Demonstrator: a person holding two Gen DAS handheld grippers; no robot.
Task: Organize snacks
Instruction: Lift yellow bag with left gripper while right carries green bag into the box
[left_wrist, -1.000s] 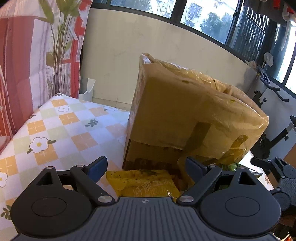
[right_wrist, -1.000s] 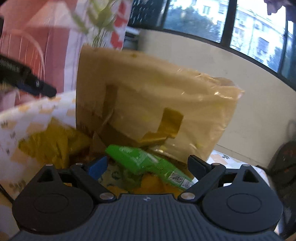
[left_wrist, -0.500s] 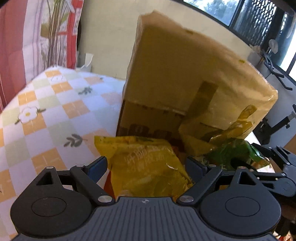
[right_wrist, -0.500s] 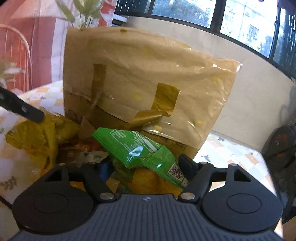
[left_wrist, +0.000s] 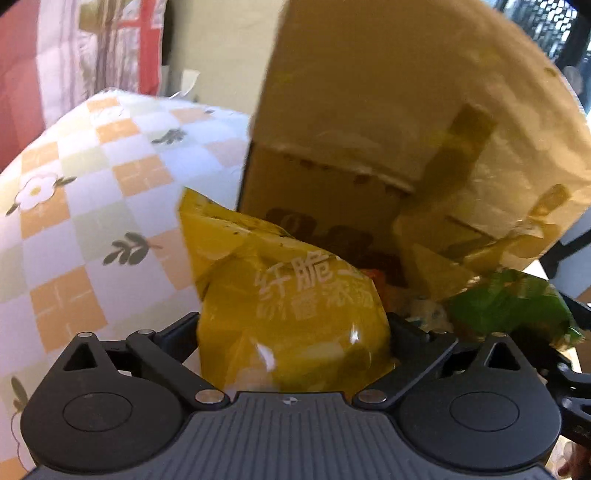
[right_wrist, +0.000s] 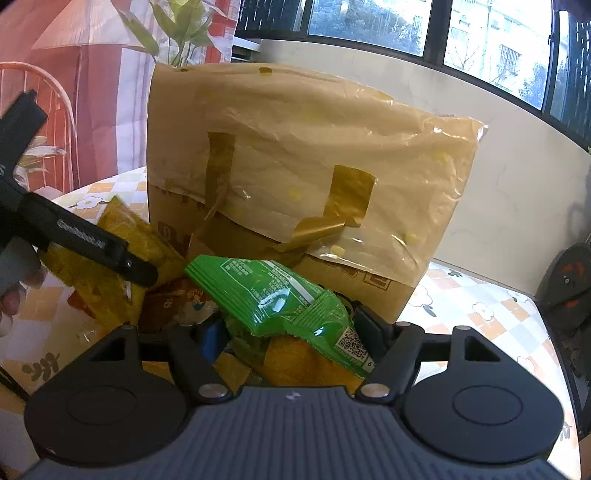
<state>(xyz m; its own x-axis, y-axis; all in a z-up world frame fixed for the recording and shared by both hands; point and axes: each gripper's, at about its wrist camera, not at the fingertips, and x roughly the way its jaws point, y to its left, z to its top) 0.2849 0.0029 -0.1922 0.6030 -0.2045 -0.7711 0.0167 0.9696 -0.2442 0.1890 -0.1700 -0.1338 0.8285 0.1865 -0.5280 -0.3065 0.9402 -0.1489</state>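
A pile of snack packets lies in front of a taped cardboard box (right_wrist: 314, 147) (left_wrist: 388, 110). A yellow bag (left_wrist: 258, 266) with pale lettering fills the gap between the fingers of my left gripper (left_wrist: 293, 325). Its jaws are opening a little and do not squeeze the bag. The right wrist view shows one left finger (right_wrist: 110, 254) lying across that yellow bag (right_wrist: 99, 291). My right gripper (right_wrist: 290, 325) is shut on a green packet (right_wrist: 273, 291), which sticks out ahead of it toward the box. The green packet (left_wrist: 509, 306) also shows at the right of the left wrist view.
The table wears a checked cloth with flowers (left_wrist: 92, 240). Brown and orange packets (right_wrist: 173, 299) lie under the green one. A hand (right_wrist: 14, 288) shows at the left edge. A wall and windows stand behind the box, and exercise gear (right_wrist: 569, 288) is at the right.
My left gripper has come down and forward over the yellow bag, which now sits between its fingers. The right jaws have closed in on the green packet.
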